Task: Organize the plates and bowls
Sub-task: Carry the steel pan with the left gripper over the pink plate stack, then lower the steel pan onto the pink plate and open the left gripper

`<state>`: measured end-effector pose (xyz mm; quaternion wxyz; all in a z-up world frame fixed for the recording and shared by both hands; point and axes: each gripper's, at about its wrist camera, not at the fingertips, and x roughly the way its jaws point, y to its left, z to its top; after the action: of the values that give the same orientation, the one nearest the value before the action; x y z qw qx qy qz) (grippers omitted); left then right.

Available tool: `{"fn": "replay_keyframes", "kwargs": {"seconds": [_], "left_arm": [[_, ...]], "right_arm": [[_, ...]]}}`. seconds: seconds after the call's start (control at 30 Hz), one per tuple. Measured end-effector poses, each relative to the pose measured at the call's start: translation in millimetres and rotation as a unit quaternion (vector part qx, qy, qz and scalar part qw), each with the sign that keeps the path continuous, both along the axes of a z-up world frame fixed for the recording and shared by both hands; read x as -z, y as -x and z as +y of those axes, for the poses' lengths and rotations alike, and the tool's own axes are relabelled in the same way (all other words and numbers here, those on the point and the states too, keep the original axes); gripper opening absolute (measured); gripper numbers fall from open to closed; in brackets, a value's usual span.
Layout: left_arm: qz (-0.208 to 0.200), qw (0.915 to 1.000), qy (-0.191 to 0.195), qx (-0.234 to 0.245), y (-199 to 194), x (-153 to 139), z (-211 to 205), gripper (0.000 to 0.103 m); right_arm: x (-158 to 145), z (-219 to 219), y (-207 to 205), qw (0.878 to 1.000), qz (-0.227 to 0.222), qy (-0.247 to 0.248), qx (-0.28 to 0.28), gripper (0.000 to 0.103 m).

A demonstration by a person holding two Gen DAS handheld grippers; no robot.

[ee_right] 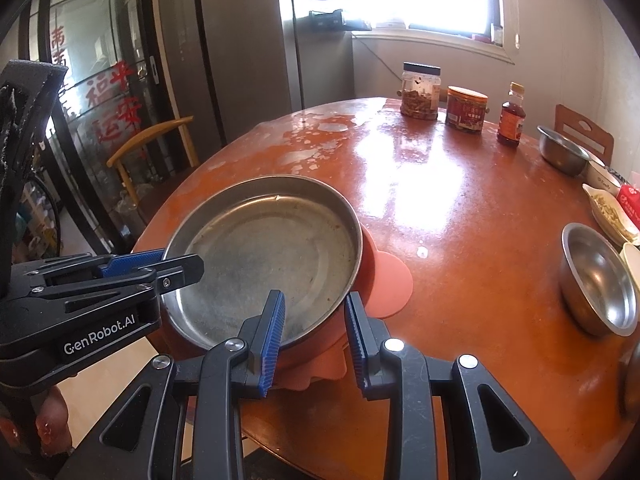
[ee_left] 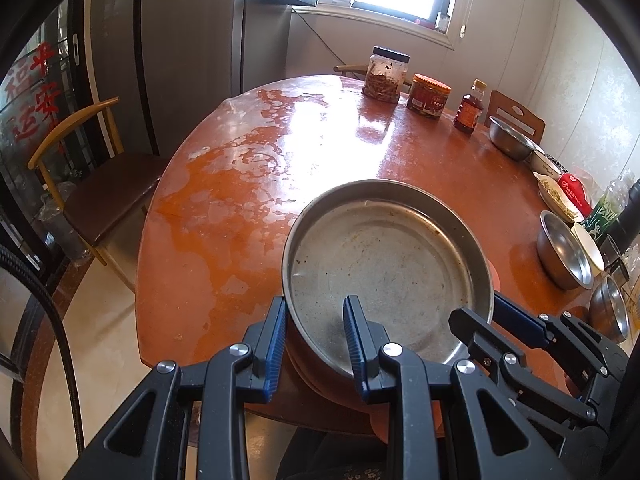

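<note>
Left wrist view: we clamp our left gripper (ee_left: 316,336) on the near rim of the steel pan (ee_left: 384,276) at the round table's (ee_left: 240,200) near edge | Right wrist view: our right gripper (ee_right: 316,328) pinches the pan's (ee_right: 260,256) near-right rim, pink mat (ee_right: 390,284) beneath, steel bowl (ee_right: 598,280) well apart at right.

Left claw (ee_left: 316,344), right claw (ee_right: 316,332): black frames, ribbed blue pads, silver screws, white GenRobot.AI marking
</note>
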<state>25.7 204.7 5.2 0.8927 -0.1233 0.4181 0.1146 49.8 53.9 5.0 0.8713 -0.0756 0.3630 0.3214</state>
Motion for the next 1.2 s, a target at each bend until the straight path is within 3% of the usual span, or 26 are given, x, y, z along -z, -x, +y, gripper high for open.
{"fn": "replay_keyframes", "kwargs": {"seconds": [0.8,1.2], "left_arm": [[-0.005,1.0000,0.003,0.008,8,-2,-5,0.029],[-0.018,0.9998,0.005,0.005,11,-10,-4,0.029]], "right_arm": [[3,-12,1,0.999,0.039,-0.033,-0.003,0.045],[-6,-16,6,0.999,0.029,-0.041,0.001,0.054]]}}
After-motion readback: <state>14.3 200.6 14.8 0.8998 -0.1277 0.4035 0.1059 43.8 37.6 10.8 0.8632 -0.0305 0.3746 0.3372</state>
